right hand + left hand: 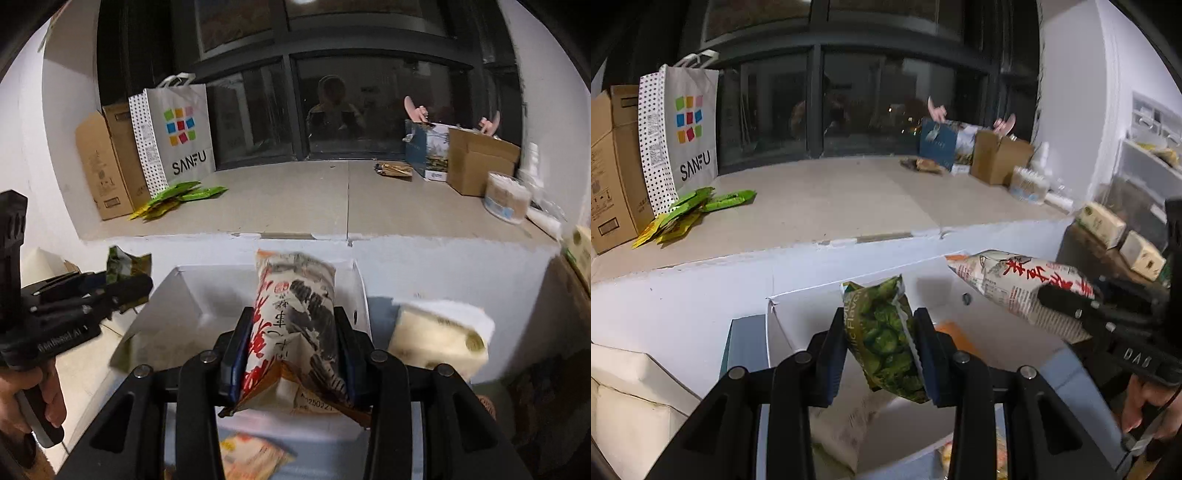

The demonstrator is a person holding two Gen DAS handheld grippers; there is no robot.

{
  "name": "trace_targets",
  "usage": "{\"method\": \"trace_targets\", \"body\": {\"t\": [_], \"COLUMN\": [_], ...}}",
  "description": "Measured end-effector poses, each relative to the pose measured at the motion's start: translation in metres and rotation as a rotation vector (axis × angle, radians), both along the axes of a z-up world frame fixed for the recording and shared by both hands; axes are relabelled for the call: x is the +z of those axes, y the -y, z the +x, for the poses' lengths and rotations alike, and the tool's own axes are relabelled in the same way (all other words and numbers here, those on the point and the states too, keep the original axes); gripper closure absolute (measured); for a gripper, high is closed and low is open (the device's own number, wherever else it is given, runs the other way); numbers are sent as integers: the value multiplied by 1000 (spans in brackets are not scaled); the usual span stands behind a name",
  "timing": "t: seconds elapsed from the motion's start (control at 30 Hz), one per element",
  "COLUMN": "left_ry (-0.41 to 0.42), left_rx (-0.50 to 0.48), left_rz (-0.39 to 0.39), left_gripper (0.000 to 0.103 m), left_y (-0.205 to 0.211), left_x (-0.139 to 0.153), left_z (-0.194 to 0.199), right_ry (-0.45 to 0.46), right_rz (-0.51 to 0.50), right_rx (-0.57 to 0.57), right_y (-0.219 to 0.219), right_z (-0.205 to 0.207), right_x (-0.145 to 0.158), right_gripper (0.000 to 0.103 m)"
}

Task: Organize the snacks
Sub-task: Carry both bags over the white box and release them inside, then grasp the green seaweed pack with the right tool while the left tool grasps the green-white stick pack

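With the left gripper (881, 354) clamped on a crinkly green foil snack pouch (884, 336) and the right gripper (291, 360) pinching a long white printed snack packet (295, 321), both above the open white cardboard box (199, 291) (walls close), either slippery bag could slide free

The green snack bag (886, 339) is glossy printed plastic film, crinkled, with a serrated sealed edge. The white snack bag (295, 325) is film too, with a softer sheen, its folded end creased. Both the left gripper (881, 354) and the right gripper (291, 354) are matt black plastic with dull metal pivot pins. The white box (207, 291) looks like smooth, matt cardboard. The ledge (831, 199) is a matt, stone-like grey surface with a chipped front edge. The shopping bag (690, 125) is matt paper; the carton (613, 166) beside it is plain brown corrugated cardboard. The green sachets (698, 210) shine like foil.
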State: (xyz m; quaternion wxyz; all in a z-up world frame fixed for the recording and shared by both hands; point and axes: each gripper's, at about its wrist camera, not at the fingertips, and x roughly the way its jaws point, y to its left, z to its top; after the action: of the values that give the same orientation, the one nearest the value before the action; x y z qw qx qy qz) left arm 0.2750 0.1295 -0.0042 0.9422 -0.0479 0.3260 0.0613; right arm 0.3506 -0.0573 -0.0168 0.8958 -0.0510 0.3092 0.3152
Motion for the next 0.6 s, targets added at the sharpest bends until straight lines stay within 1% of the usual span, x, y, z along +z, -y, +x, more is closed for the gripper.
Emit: {"method": "trace_targets", "body": {"t": [0.03,0.07,0.1,0.13,0.17,0.2,0.27,0.3,0.4,0.47,0.53,0.6], "left_ry": [-10,-22,-52,-68,-75,-68,-68,-68,-60,-54,-37,-23], "left_rx": [-6,-6,10,30,65,83,62,58,65,62,65,53], "left_rz": [8,16,31,47,65,62,-20,-37,-7,-10,-1,-8], "left_gripper": [63,60,53,25,1,0,0,0,0,0,0,0], "left_y": [-1,-2,-4,-4,-6,-10,-18,-21,-20,-20,-17,-14], "left_x": [-4,-6,-10,-12,-14,-14,-16,-15,-12,-8,-3,2], "left_z": [6,10,15,17,16,13,6,3,-5,-12,-21,-31], "right_ry": [3,9,16,11,-6,-15,-5,0,-3,-6,1,15], "right_rz": [-6,-5,2,-1,-11,-19,-2,4,25,28,29,25], "right_rx": [-3,-2,-5,-10,-17,-22,-22,-21,-23,-18,-7,-2], "right_y": [-3,-4,-6,-7,-7,-7,-4,-2,4,6,8,10], "right_z": [6,10,14,18,22,24,22,20,16,12,7,-1], "right_x": [0,0,1,0,0,-1,-1,0,0,0,2,5], "right_gripper": [59,57,49,23,7,0,0,0,0,0,0,0]}}
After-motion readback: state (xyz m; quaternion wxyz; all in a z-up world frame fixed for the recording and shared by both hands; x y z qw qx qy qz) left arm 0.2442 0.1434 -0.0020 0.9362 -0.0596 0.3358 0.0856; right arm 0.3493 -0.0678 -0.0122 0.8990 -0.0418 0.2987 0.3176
